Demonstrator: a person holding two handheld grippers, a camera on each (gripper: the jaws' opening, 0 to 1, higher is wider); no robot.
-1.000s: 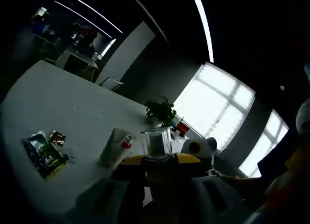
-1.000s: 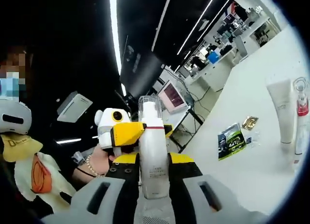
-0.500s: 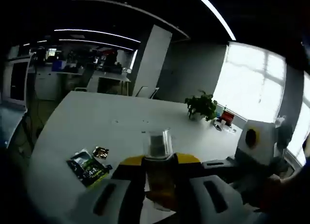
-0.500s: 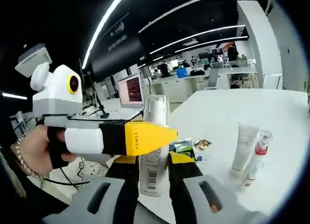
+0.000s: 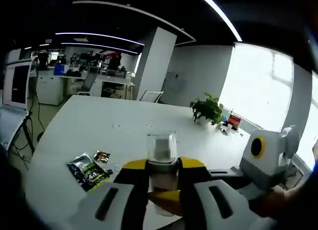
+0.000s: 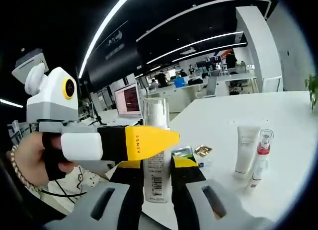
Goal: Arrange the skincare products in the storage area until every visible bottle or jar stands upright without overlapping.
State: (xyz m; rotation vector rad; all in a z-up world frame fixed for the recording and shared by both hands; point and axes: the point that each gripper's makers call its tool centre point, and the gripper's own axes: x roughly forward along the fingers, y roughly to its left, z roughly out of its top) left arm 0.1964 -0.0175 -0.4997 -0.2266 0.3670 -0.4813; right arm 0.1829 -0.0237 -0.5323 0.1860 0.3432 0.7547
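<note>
Both grippers now level over white table, no longer tilted. Left gripper clamps clear-capped amber bottle; right gripper clamps white clear-capped bottle. Neither placed yet; white tube and red-collared pump bottle stand upright.

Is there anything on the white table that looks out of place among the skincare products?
Yes. A green-and-black packet and a small gold wrapper lie flat near the table edge. They look like litter, not skincare. The white tube and the red-collared bottle stand upright, close together.
</note>
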